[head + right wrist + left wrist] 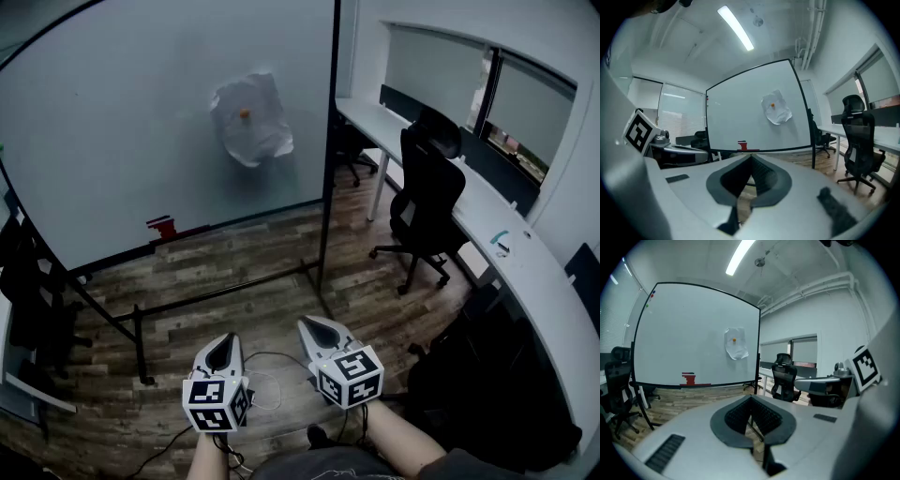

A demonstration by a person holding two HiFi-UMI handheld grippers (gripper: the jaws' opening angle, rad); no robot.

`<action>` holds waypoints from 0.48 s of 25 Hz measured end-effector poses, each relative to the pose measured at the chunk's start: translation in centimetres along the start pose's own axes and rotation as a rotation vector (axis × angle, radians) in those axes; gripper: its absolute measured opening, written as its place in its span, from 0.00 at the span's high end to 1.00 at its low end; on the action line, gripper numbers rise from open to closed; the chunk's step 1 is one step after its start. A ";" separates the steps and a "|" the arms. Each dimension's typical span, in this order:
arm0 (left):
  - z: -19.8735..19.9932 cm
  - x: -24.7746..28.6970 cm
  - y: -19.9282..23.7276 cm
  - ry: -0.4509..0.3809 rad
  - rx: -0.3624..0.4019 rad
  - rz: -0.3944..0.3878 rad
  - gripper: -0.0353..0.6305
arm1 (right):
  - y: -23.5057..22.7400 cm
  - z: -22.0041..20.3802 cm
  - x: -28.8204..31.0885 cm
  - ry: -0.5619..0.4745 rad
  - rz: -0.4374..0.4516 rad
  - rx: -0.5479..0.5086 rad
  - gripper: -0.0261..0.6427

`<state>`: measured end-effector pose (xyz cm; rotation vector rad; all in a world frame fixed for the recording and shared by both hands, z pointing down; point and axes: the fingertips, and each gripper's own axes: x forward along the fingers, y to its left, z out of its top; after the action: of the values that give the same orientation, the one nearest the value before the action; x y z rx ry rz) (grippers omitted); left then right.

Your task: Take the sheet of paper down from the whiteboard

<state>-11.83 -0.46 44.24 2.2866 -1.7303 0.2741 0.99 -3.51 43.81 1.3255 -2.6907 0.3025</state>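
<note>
Head view: both grippers low in frame, side by side, aimed at the whiteboard across the room, well apart from it.
- left gripper: jaws fully together, nothing between them (confirmed in left gripper view).
- right gripper: same, jaws closed on nothing (right gripper view).
- sheet of paper: crumpled, white, on the board's upper right area, near the right frame edge, pinned by a small orange magnet. Neither gripper touches it.

Print/labels: the readable patterns are the black-and-white square markers on each gripper's cube. A red item sits on the board's bottom ledge, left of centre; any print on it is too small to tell. Small coloured dots sit at the board's top-left corner.

Room: dark wood-plank floor, board on a black floor stand. A long white desk runs along the right wall under the windows, with a black office chair beside it. More black chairs stand left of the board. Strip light on the ceiling. A cable lies on the floor near the grippers.
</note>
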 end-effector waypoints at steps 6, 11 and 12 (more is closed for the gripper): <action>0.8 1.6 -0.3 -0.008 0.016 0.008 0.93 | -1.1 0.2 1.1 0.005 0.023 0.003 0.93; 0.7 2.9 -0.3 0.003 0.011 0.022 0.93 | -2.0 -0.2 2.1 0.019 0.042 0.000 0.93; 0.8 3.2 -0.4 0.003 0.010 0.025 0.93 | -2.3 -0.2 2.2 0.018 0.042 -0.001 0.93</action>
<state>-10.55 -3.54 44.44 2.2715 -1.7616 0.2919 1.46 -6.52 44.72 1.2605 -2.7064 0.3158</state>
